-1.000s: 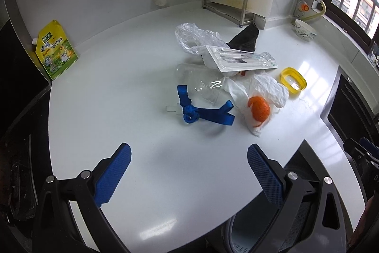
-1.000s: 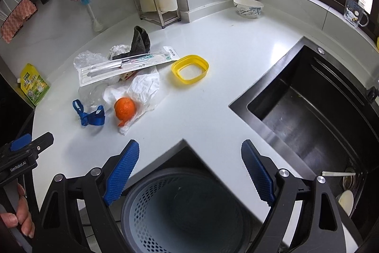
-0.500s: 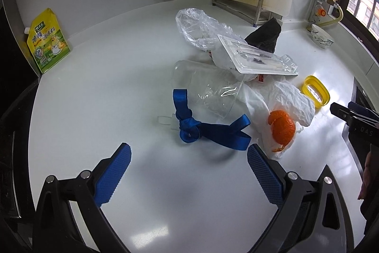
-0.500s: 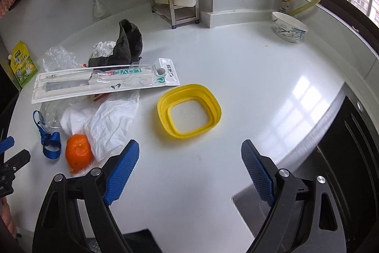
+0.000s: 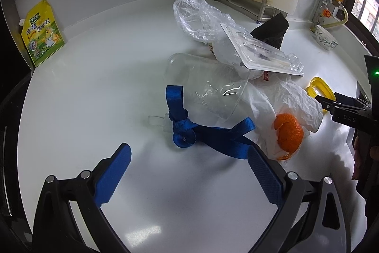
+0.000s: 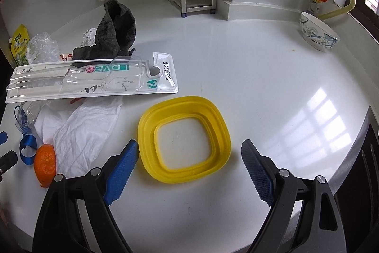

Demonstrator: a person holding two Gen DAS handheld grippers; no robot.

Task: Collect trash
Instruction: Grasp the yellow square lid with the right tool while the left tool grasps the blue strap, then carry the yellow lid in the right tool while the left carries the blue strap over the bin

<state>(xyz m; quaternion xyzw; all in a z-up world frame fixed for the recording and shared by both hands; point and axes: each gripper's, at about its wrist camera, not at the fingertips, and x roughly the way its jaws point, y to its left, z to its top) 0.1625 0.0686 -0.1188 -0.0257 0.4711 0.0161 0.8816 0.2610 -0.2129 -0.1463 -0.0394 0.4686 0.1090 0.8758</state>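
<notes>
Trash lies heaped on the white table (image 5: 83, 91), and I take the orange peel (image 5: 287, 133) as my landmark. My left gripper (image 5: 188, 172) hangs low over the table with its blue pads spread wide and nothing between them; the knotted blue strap (image 5: 189, 129) lies just ahead of it, to the left of the peel, one strap end almost touching the gripper's right pad. Behind the strap, a clear plastic bottle (image 5: 203, 77) lies on its side. The peel rests on a crumpled white paper (image 5: 291, 96), which spreads behind and to the right of it. Farther back from the peel, a clear blister pack (image 5: 258, 49) sits tilted on top of the heap, with a crumpled clear bag (image 5: 196, 13) beyond it and a dark cloth (image 5: 272, 32) at the far end.

My right gripper (image 6: 189, 170) is also spread and empty, held just above the table. The yellow ring lid (image 6: 184, 134) lies flat right in front of it, between the lines of its two pads, to the right of the peel (image 6: 45, 163) with the paper (image 6: 80, 129) between them. A yellow pouch (image 5: 42, 32) leans against the wall, far left of the peel. A patterned bowl (image 6: 317, 32) stands well apart on the far right.
</notes>
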